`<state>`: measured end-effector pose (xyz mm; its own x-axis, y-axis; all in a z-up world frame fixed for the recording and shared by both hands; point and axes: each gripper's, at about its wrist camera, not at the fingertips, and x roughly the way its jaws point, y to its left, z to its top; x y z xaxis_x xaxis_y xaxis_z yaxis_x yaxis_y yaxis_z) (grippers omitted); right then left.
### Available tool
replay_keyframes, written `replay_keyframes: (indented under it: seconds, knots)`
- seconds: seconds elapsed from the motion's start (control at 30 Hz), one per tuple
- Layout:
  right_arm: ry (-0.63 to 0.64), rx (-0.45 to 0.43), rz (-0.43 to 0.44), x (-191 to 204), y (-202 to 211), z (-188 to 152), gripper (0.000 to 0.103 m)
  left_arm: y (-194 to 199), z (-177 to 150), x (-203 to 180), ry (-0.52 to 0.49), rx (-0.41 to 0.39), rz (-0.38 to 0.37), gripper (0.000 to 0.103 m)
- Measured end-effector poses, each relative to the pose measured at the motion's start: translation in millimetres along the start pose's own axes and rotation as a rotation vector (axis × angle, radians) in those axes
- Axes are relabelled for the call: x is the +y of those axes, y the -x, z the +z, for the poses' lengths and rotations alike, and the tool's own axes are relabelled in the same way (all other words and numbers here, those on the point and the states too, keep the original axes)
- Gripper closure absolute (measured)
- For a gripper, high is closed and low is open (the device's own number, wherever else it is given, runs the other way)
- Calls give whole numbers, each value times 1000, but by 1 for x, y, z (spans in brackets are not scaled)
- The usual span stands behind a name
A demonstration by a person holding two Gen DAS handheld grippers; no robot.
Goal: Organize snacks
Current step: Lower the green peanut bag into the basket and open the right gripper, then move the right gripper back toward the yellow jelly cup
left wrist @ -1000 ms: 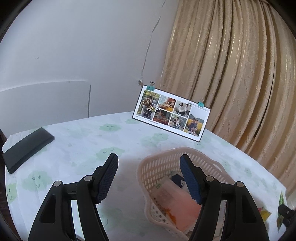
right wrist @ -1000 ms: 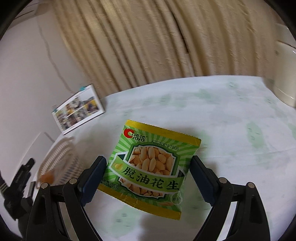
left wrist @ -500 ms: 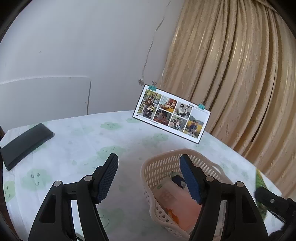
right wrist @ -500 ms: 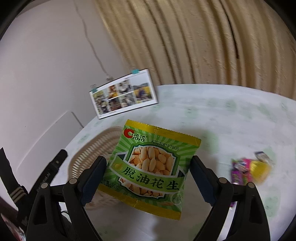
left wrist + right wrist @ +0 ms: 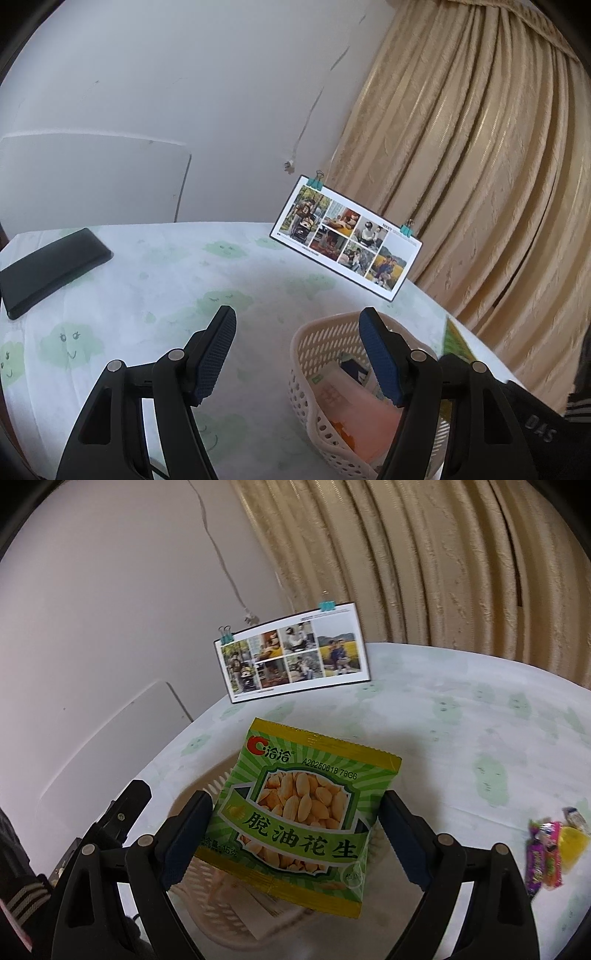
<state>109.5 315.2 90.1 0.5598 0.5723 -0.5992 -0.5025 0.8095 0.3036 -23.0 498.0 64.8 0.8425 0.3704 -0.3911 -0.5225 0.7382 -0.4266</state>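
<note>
right gripper point(image 5: 295, 823) pinching peanut packet point(image 5: 301, 812) "洽洽 脱油花生 15克", code A20250618 78G6 | basket point(image 5: 207, 893) beneath it | left gripper point(image 5: 297, 326) spread, empty

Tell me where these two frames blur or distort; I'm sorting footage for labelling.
Left wrist view: fisheye bends the curtain; the green packet edge is smeared. Right wrist view: peanut packet in the right claw is sharp; candies at the right edge are blurred.

basket point(image 5: 207, 904) mostly hidden behind peanut packet point(image 5: 299, 812)
</note>
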Motion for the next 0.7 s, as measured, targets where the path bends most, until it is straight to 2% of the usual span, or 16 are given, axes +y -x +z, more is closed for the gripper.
replay_keyframes:
  seconds: [0.2,0.7]
  knots:
    - [-35,2,35,-2,-7,-1,10,-1,2,8,43,8,-4,33]
    - [-103,-26,38,-24,8,-12,10,-1,-1,1,11,22,-16,33]
